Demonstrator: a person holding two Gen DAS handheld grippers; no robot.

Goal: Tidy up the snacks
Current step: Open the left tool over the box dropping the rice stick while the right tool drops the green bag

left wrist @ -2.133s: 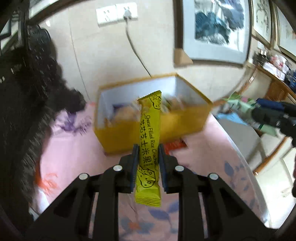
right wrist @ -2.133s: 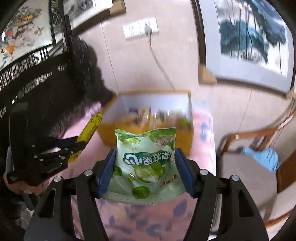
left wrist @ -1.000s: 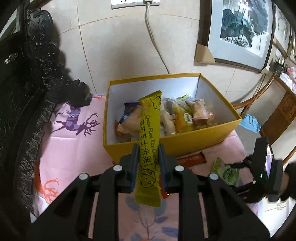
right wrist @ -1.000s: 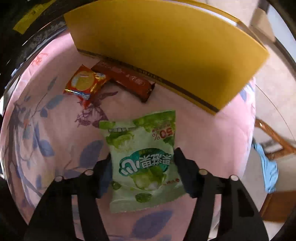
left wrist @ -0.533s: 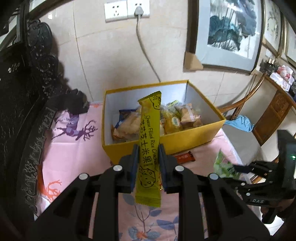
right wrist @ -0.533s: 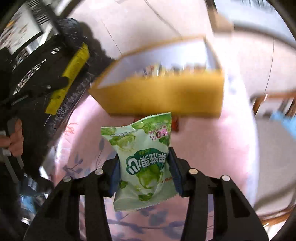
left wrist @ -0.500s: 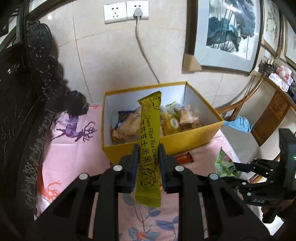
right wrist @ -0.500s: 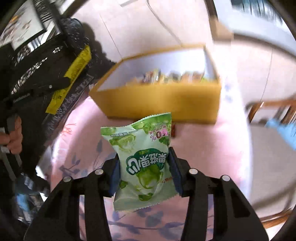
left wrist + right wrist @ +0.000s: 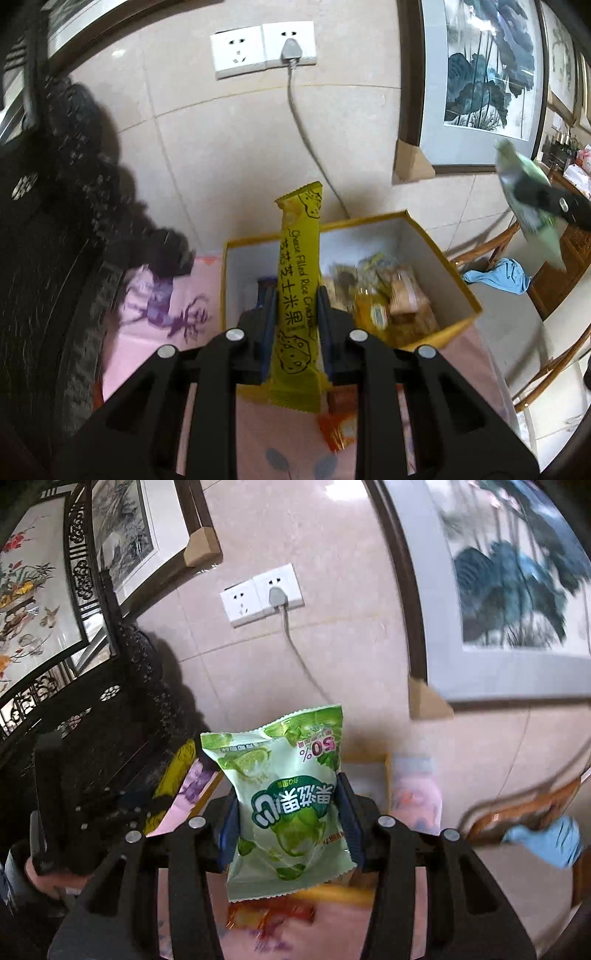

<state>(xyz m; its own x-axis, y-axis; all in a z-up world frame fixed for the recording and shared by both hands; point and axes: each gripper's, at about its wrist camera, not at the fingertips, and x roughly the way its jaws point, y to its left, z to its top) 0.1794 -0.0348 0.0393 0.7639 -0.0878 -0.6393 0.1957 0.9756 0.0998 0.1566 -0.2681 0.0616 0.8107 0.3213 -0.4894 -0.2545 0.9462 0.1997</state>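
Note:
A yellow rice cracker bar (image 9: 299, 258) stands upright between the pads of my left gripper (image 9: 295, 306); its jaws are opening, but the pads still touch the bar. Just beyond it sits the open yellow box (image 9: 458, 291) with several snacks (image 9: 388, 295) inside. My right gripper (image 9: 288, 812) holds a green candy bag (image 9: 288, 794) by its sides, high over the table; its jaws are opening with the bag between them. In the left wrist view that bag (image 9: 528, 192) hangs at the upper right. An orange packet (image 9: 340, 428) lies on the table below my left gripper.
A pink flowered tablecloth (image 9: 155, 332) covers the table. Dark carved wooden furniture (image 9: 44, 221) stands on the left. A wall socket with a grey cable (image 9: 291, 55) and framed paintings (image 9: 487, 74) are behind the box. A wooden chair with a blue cloth (image 9: 498, 273) is at the right.
My right gripper has risen from the tabletop with the green bag and now points at the wall. My left gripper has lifted a little with the yellow bar.

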